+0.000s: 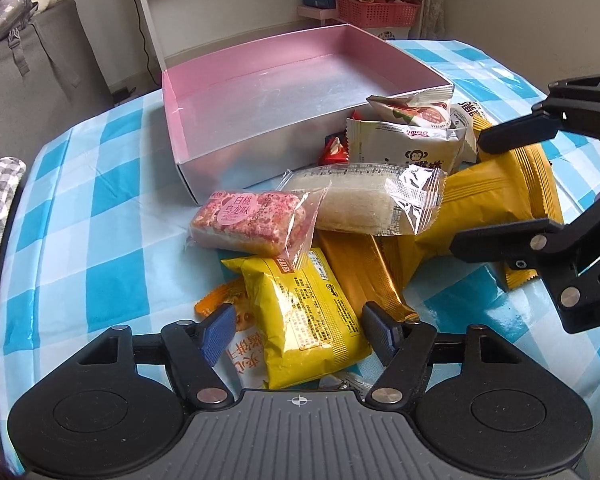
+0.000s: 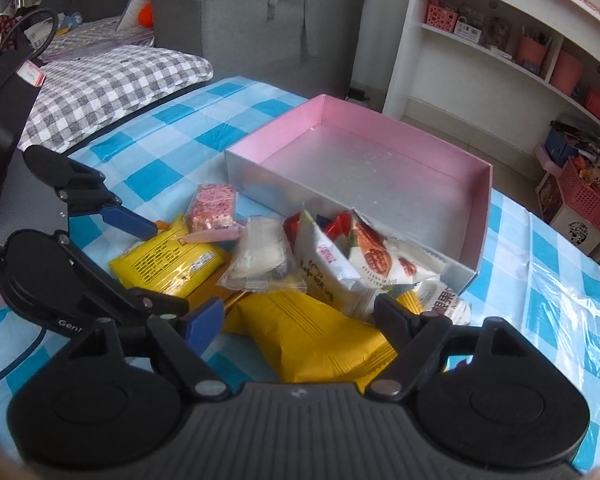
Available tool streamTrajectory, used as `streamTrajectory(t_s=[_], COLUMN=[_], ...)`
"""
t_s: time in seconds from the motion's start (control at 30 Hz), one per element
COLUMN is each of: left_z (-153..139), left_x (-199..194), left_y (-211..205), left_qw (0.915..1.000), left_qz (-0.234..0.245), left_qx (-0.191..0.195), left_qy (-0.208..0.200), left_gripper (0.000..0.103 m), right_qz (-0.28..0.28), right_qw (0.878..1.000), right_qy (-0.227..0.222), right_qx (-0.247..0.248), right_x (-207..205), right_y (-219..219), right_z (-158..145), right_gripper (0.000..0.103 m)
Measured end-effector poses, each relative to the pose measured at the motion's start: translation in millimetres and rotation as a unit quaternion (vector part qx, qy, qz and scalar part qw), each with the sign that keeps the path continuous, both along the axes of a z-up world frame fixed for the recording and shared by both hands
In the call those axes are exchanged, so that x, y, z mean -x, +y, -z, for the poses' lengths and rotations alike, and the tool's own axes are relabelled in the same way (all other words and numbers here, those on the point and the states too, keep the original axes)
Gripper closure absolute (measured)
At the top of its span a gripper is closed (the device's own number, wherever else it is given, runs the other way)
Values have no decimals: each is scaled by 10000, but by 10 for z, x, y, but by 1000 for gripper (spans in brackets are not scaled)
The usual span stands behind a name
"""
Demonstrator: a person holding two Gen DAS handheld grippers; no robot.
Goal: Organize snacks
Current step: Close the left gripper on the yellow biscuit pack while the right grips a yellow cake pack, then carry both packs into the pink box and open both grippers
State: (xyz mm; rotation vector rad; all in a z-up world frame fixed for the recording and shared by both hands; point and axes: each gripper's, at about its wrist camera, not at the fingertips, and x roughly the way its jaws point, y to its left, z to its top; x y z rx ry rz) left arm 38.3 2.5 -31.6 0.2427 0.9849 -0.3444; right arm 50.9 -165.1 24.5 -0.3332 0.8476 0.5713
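Snacks lie in a loose heap on the blue-and-white checked tablecloth (image 1: 100,208), just in front of the shallow silver box with a pink lining (image 1: 260,92), which holds nothing yet. The left gripper (image 1: 298,332) hangs low over the near end of the heap, its blue-padded fingers (image 1: 219,332) spread wide on either side of the bright yellow foil packet (image 1: 312,320), gripping nothing; the packet's long axis runs roughly along the fingers' reach, away toward the box, so closing would take it across its narrower width. The right gripper (image 2: 300,320) is likewise wide open and empty, poised over the large mustard-yellow pillow bag (image 2: 320,340) at its side of the pile. Between them lie a pink speckled cake in clear wrap (image 1: 244,220) and a pale rice bar in a clear wrapper (image 1: 360,200) (both nearer the box wall). Each gripper seems nearest its own yellow packet; I judge the left better lined up.
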Motion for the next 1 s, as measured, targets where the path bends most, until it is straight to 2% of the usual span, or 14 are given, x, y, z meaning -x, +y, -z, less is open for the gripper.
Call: streamTrajectory(t_s=[0.1, 0.17, 0.27, 0.4, 0.53, 0.6, 0.8, 0.87, 0.9, 1.0], left_z=[-10, -18, -32, -38, -25, -20, -6, -13, -20, -86], left_x=[13, 26, 34, 10, -15, -26, -19, -12, -5, 40], left_y=[17, 20, 36, 72, 64, 45, -1, 0, 3, -1], left_qw=[9999, 9997, 9997, 9999, 9999, 9999, 9996, 9995, 9995, 9995], left_qz=[-53, -58, -71, -76, -88, -103, -74, -87, -98, -31], left_qx=[-134, -244, -243, -81, -40, -50, -158, -160, -161, -151], left_qy=[22, 3, 27, -18, -78, -102, -214, -240, -243, -289], left_gripper=[48, 51, 51, 50, 50, 50, 55, 57, 58, 63], right_qz=[-179, -303, -488, -401, -409, -425, -190, -186, -163, -78], right_qw=[9996, 9990, 9981, 9984, 9972, 9964, 9939, 9942, 9946, 9954], right_qy=[203, 311, 365, 370, 530, 556, 709, 674, 654, 587], right_qx=[14, 61, 117, 152, 339, 471, 829, 820, 792, 747], right_x=[64, 101, 158, 135, 136, 146, 118, 133, 141, 153], right_y=[20, 47, 78, 77, 114, 147, 215, 237, 241, 231], right_z=[18, 34, 19, 21, 113, 159, 298, 291, 272, 211], right_gripper=[30, 31, 34, 34, 44, 43, 56, 59, 64, 65])
